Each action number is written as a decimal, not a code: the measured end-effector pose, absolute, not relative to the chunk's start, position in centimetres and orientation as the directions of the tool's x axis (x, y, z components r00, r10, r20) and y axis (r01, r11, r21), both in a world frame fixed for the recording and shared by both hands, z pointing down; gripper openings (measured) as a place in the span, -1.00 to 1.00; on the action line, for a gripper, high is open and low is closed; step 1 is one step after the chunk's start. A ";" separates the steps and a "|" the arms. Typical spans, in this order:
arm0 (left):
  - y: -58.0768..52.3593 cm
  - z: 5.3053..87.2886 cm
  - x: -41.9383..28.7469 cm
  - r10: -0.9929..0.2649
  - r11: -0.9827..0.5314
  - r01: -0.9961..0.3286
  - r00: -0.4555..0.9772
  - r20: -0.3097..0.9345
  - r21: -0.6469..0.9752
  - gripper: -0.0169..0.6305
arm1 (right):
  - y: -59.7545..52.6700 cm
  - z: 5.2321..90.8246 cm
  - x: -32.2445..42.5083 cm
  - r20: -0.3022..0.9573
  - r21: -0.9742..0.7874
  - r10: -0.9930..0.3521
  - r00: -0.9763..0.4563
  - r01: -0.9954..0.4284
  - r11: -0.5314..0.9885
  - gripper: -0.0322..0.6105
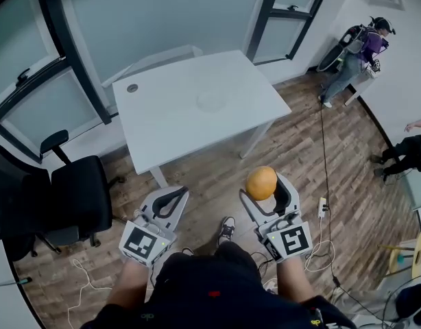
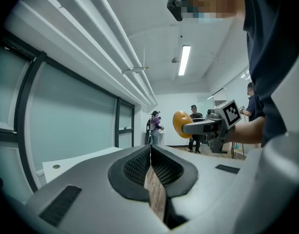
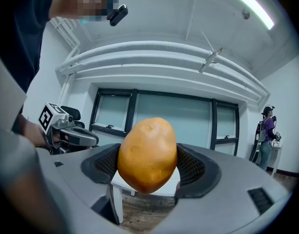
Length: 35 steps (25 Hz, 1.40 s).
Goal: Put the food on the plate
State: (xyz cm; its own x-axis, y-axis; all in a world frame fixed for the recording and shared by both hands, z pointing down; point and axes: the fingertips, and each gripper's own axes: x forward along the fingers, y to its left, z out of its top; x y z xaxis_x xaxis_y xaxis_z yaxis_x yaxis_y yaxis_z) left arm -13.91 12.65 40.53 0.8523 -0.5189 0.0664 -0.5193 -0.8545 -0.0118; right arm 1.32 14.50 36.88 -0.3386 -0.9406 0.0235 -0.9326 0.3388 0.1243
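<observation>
An orange-brown potato [image 1: 260, 181] is held above the wooden floor, short of the white table [image 1: 169, 122]. My right gripper [image 1: 263, 186] is shut on the potato [image 3: 147, 152], whose sides press into both black pads. A faint round plate [image 1: 199, 102] lies near the middle of the table. My left gripper [image 1: 175, 196] hangs beside the right one, also short of the table's near edge. Its jaws meet with nothing between them in the left gripper view [image 2: 150, 149]. That view also shows the potato [image 2: 180, 124] off to the right.
Black office chairs [image 1: 73, 204] stand at the left. Cables and a power strip [image 1: 322, 208] lie on the floor at the right. People [image 1: 354, 53] stand at the far right. Glass walls run behind the table, which has a small round grommet [image 1: 132, 88].
</observation>
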 end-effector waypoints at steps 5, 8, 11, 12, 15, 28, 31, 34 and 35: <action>8.8 40.9 -12.2 -0.544 -0.838 -0.545 0.834 0.086 -0.019 -0.88 | 10.1 37.7 3.5 0.023 0.122 -0.927 -0.375 -0.919 0.375 0.24; 6.3 40.3 -9.8 -0.563 -0.826 -0.564 0.822 0.090 -0.010 -0.88 | 7.4 37.8 6.1 0.024 0.114 -0.921 -0.390 -0.914 0.390 0.24; 3.8 39.8 -6.5 -0.571 -0.820 -0.572 0.815 0.096 -0.018 -0.88 | 4.6 37.0 9.2 0.001 0.090 -0.916 -0.401 -0.912 0.399 0.24; 3.1 39.6 -5.3 -0.575 -0.817 -0.576 0.812 0.099 -0.020 -0.88 | 3.8 37.0 10.4 -0.001 0.083 -0.915 -0.404 -0.911 0.403 0.24; 1.1 39.3 -1.7 -0.595 -0.802 -0.597 0.795 0.114 -0.022 -0.88 | 1.7 37.5 14.5 0.005 0.069 -0.910 -0.415 -0.908 0.414 0.24; -5.0 40.7 6.4 -0.627 -0.771 -0.637 0.758 0.182 -0.005 -0.88 | -4.1 41.4 22.3 0.013 -0.009 -0.879 -0.476 -0.879 0.476 0.24; -6.8 41.2 6.5 -0.623 -0.772 -0.635 0.760 0.185 0.006 -0.88 | -5.9 41.8 22.3 0.031 -0.002 -0.881 -0.472 -0.882 0.472 0.24; -8.5 42.3 6.5 -0.607 -0.783 -0.622 0.771 0.191 0.024 -0.88 | -7.8 42.0 22.0 0.040 0.009 -0.886 -0.463 -0.886 0.464 0.24; -9.3 42.5 6.4 -0.602 -0.787 -0.617 0.776 0.188 0.030 -0.88 | -8.6 42.2 22.0 0.048 0.014 -0.888 -0.457 -0.889 0.458 0.24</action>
